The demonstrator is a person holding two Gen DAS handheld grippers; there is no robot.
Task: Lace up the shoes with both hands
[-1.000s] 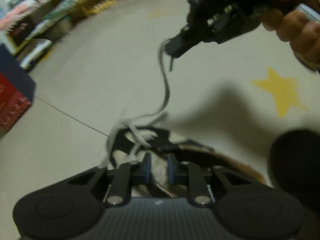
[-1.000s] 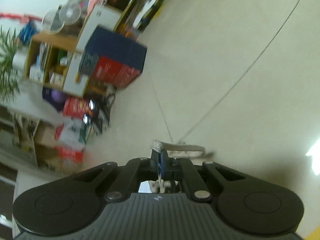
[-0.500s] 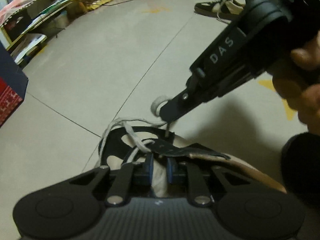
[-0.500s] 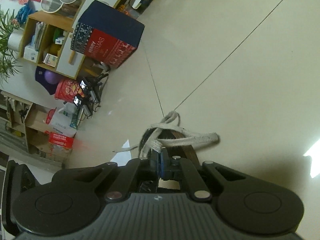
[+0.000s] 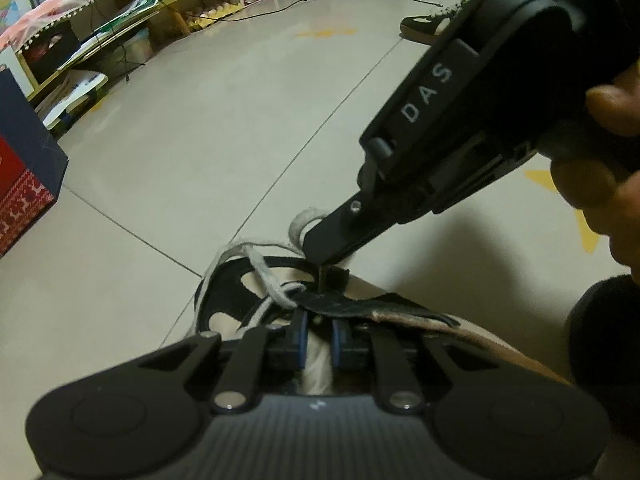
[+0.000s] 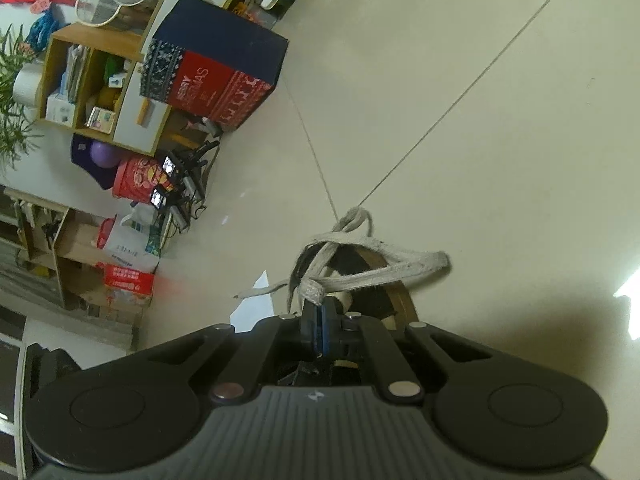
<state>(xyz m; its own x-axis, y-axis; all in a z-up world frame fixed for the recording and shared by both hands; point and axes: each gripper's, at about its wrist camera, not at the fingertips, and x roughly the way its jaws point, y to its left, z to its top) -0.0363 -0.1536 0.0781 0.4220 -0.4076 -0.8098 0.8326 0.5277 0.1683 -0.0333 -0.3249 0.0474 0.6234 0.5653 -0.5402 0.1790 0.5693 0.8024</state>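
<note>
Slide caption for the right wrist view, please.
Right gripper shut on the shoelace, at the shoe on the floor.

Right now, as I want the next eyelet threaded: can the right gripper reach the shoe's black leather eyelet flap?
Probably yes: the right gripper, shut on the grey woven lace, hangs just above the black leather eyelet flap with nothing between them.
</note>
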